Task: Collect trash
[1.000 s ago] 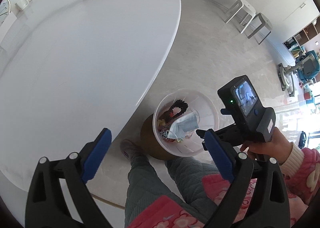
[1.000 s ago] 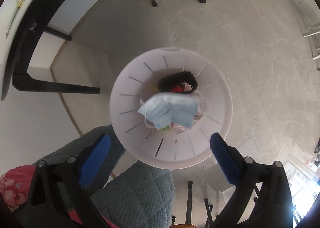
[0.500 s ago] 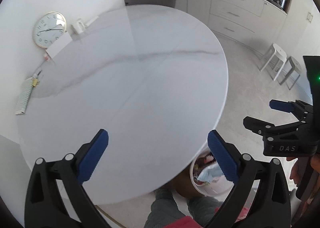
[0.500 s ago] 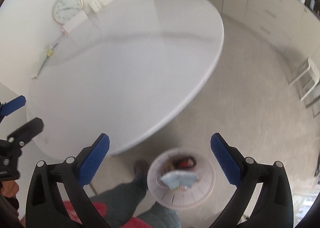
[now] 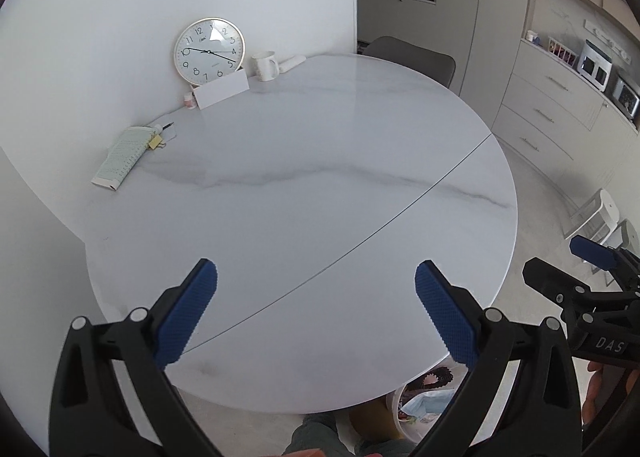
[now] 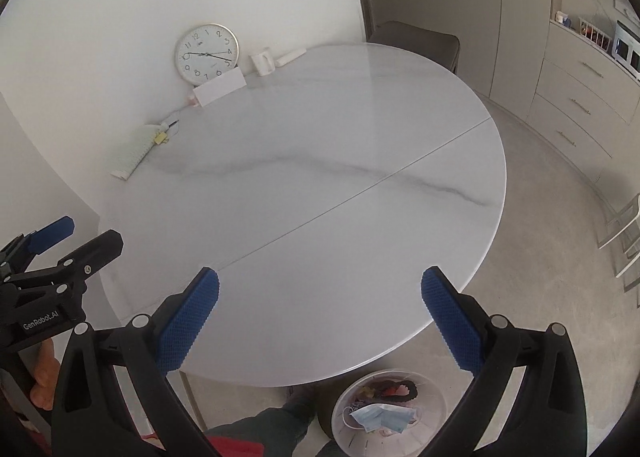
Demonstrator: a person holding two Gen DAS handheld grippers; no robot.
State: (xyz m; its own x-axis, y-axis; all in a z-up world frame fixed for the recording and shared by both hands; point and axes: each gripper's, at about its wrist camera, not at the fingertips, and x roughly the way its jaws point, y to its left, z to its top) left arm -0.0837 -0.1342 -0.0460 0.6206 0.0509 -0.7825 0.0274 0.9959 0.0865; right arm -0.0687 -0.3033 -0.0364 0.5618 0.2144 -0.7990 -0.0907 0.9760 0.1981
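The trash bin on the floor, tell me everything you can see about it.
The trash bin is a round, pale, translucent plastic tub with slots around its inner wall. It stands upright on the floor just past the near edge of the table, beside the person's leg. Inside, a crumpled blue face mask lies on top of other scraps, with something dark and frilled at the back. Neither gripper touches it. In the left wrist view the table edge and a gripper finger hide most of it.
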